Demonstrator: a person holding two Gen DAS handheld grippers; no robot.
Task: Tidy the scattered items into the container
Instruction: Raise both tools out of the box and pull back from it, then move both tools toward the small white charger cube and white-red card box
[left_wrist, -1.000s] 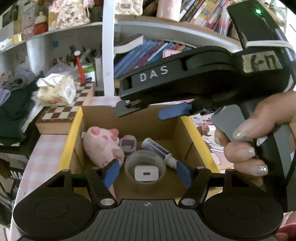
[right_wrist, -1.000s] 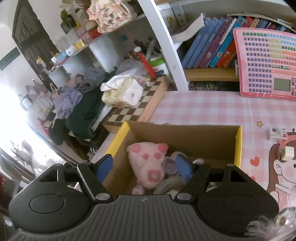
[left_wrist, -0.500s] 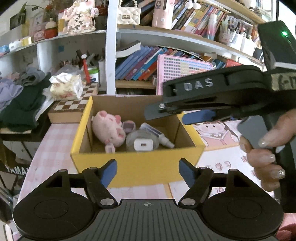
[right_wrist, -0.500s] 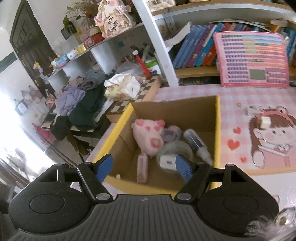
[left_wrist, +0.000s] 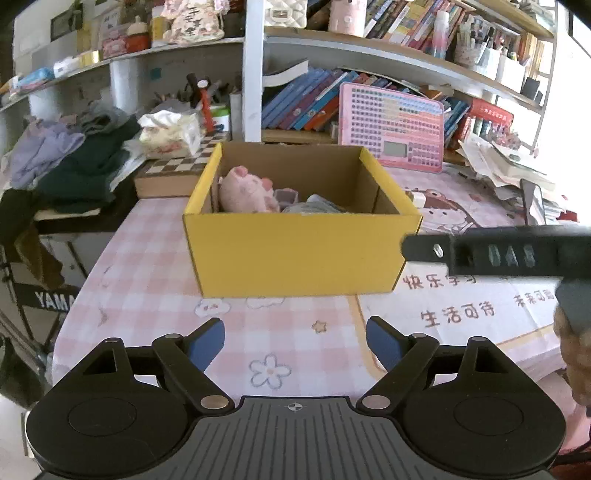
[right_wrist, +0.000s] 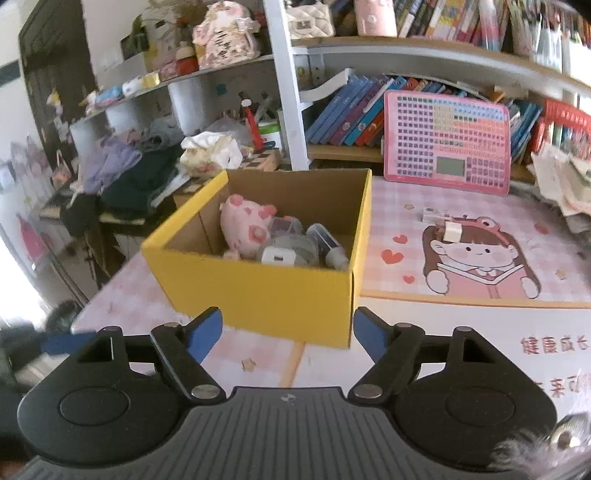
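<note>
A yellow cardboard box (left_wrist: 299, 254) (right_wrist: 258, 291) stands on the pink checked tablecloth. Inside lie a pink plush pig (left_wrist: 245, 192) (right_wrist: 245, 225), a grey roll with a white charger (right_wrist: 279, 254) on it, a small white bottle (right_wrist: 328, 245) and a small purple item (right_wrist: 282, 225). My left gripper (left_wrist: 295, 341) is open and empty, low above the cloth in front of the box. My right gripper (right_wrist: 288, 332) is open and empty in front of the box; its body shows in the left wrist view (left_wrist: 498, 254) at the right.
A pink play tablet (right_wrist: 445, 142) leans on the bookshelf behind. Two small white items (right_wrist: 452, 230) lie on the cartoon-girl mat (right_wrist: 480, 258) right of the box. A chessboard box (left_wrist: 173, 173) with a tissue pack and piled clothes (left_wrist: 74, 158) sit at the left. Papers pile at far right.
Both grippers have pulled back and down, away from the box, from above its opening to in front of it. The right gripper has moved out toward the right edge of the left view.
</note>
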